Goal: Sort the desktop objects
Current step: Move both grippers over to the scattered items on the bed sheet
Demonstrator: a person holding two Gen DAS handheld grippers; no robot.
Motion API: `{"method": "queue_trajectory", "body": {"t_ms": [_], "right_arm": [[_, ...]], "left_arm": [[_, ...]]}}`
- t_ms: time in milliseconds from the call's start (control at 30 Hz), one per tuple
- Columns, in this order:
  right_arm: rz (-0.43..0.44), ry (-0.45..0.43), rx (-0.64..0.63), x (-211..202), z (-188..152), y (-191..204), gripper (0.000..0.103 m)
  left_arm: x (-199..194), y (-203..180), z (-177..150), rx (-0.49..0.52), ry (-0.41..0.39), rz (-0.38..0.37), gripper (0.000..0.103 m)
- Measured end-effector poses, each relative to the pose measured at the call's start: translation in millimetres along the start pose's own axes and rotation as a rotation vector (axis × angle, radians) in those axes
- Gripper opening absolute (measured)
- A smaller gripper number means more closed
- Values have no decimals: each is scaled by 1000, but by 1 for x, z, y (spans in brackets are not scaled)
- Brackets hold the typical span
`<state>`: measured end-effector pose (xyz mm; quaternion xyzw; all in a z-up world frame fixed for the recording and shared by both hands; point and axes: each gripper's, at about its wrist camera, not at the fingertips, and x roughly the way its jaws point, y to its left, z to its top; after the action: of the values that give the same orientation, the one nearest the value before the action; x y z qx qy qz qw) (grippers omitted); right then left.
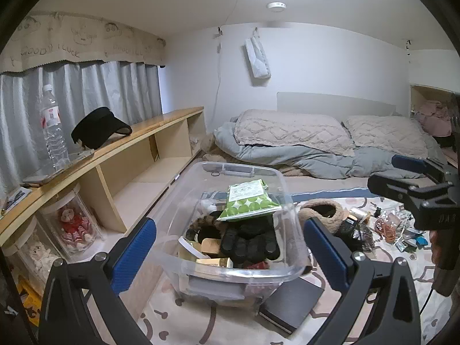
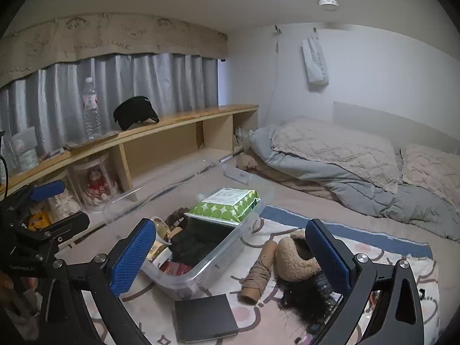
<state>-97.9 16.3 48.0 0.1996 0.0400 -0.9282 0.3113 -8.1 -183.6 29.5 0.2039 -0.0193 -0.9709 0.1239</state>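
While both tools hang above the patterned blanket (image 2: 373,258), the left gripper (image 1: 230,254) stands with its blue pads wide apart and nothing between them, poised over the near edge of the clear plastic bin (image 1: 284,189); the right gripper (image 2: 231,254) is likewise spread and empty, its jaws framing the bin's near corner and a fuzzy tan slipper (image 2: 296,258); the bin sits on the blanket toward its left edge, heaped with a green dotted packet (image 1: 248,201) on top, a black padded glove (image 1: 250,247) below it and gold-coloured boxes (image 1: 214,261) at the near wall; a black notebook (image 2: 205,322) lies flat on the blanket just beside the bin's near corner; a rolled brown sock (image 2: 257,276) lies touching the slipper; small mixed clutter (image 1: 388,227) is scattered toward the blanket's right edge; a water bottle (image 1: 53,126) and a black visor (image 1: 100,130) stand on the wooden shelf (image 1: 161,120) along the left wall.
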Motion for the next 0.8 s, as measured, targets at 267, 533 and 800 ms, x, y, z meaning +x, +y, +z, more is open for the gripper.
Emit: {"method": "queue_trajectory", "body": {"t_ms": [267,533,800], "right_arm": [[-1,-44,23,-35,-7,-8,103],[-13,-54,20,-55,-17,-8,103],[-11,-99,31,-78,-15,-6,103]], "left_arm": [[-29,-15,-1,-16,-14,-11,103],[-48,-26,-2,-24,-15,-28,103],[-63,-31,-4,-22,-38,6,103]]}}
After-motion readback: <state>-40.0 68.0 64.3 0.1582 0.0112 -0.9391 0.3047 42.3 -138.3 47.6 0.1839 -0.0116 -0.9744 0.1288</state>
